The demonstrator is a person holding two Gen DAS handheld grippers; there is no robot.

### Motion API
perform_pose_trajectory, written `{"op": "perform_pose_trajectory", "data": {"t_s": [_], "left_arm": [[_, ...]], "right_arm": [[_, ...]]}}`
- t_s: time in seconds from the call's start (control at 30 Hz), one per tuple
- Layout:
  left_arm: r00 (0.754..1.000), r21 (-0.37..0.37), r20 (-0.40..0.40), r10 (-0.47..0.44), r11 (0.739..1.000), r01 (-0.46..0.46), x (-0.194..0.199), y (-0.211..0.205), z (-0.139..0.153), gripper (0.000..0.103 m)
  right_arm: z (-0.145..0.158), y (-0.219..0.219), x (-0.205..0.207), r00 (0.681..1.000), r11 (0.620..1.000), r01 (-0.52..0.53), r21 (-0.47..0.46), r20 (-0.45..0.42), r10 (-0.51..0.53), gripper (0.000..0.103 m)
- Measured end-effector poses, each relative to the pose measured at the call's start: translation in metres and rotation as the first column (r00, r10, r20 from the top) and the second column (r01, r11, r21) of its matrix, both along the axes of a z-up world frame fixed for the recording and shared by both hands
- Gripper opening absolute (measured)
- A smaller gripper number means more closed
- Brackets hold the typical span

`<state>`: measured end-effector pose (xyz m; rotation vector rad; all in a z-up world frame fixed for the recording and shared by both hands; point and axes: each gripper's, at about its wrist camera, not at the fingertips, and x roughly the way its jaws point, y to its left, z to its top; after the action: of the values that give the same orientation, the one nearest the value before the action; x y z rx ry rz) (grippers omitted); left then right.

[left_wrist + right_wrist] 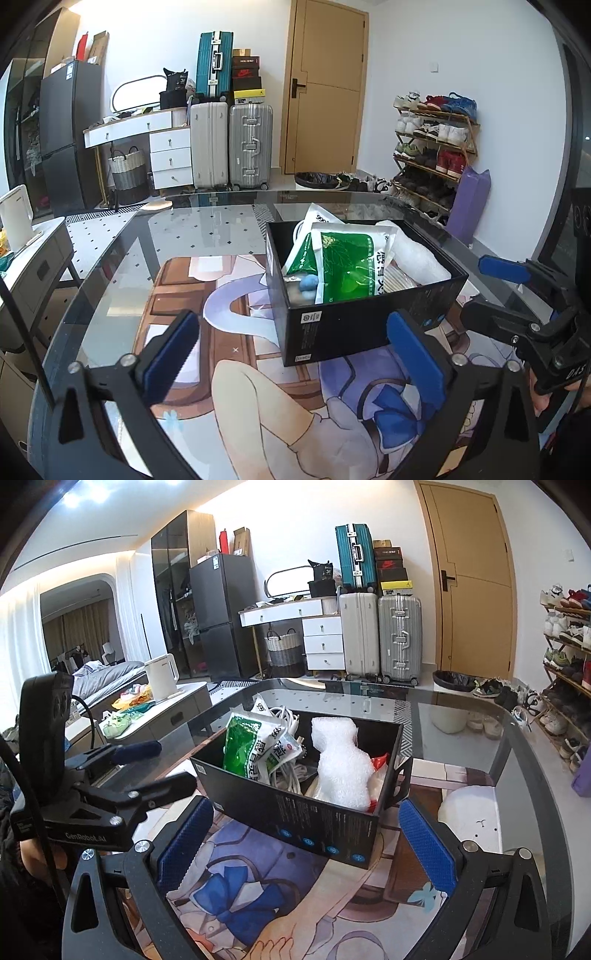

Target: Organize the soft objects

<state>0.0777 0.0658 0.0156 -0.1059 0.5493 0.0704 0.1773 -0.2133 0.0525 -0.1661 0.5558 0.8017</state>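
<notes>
A black box [351,325] [325,823] stands on the glass table over a printed mat. In it lie green-and-white medicine packets [347,266] [247,749], a roll of white bubble wrap [417,258] [343,768], a blue soft ball [308,283], a white cable [291,771] and a red-and-white packet [380,771]. My left gripper [295,354] is open and empty, just short of the box's near wall. My right gripper [306,838] is open and empty, in front of the box's near corner. Each gripper shows in the other's view, at the right edge [524,295] and the left edge [144,771].
The glass table's edge [532,738] curves round at the far side. A side table with a white kettle [160,681] stands to the left. Suitcases [229,144], a dresser, a door and a shoe rack [432,147] line the far wall.
</notes>
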Motion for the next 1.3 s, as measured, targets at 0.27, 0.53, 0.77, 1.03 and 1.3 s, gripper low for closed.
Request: {"op": "perform_pose_trajectory", "data": {"t_s": [0.27, 0.53, 0.77, 1.03, 1.3], "left_arm": [[0.999, 0.007, 0.03, 0.014, 1.0, -0.014, -0.007, -0.003, -0.002, 0.103], [0.997, 0.019, 0.062, 0.037, 0.999, -0.038, -0.015, -0.004, 0.0, 0.103], [0.995, 0.05, 0.088, 0.043, 0.998, -0.048, -0.024, -0.008, 0.002, 0.103], [0.993, 0.038, 0.104, 0.047, 0.998, -0.051, -0.028, -0.005, 0.002, 0.103], [0.993, 0.022, 0.102, 0.056, 0.998, -0.059, -0.028, -0.001, 0.001, 0.103]], "right_arm": [[-0.001, -0.011, -0.004, 0.999, 0.999, 0.029, 0.033, 0.035, -0.03, 0.102], [0.001, -0.012, -0.008, 0.998, 0.999, 0.019, 0.04, 0.059, -0.022, 0.102], [0.0, -0.015, -0.013, 0.996, 0.998, 0.014, 0.057, 0.091, -0.019, 0.102], [0.001, -0.018, -0.018, 0.994, 0.998, 0.0, 0.064, 0.107, -0.007, 0.102], [0.002, -0.017, -0.019, 0.993, 0.998, -0.002, 0.063, 0.119, -0.005, 0.102]]}}
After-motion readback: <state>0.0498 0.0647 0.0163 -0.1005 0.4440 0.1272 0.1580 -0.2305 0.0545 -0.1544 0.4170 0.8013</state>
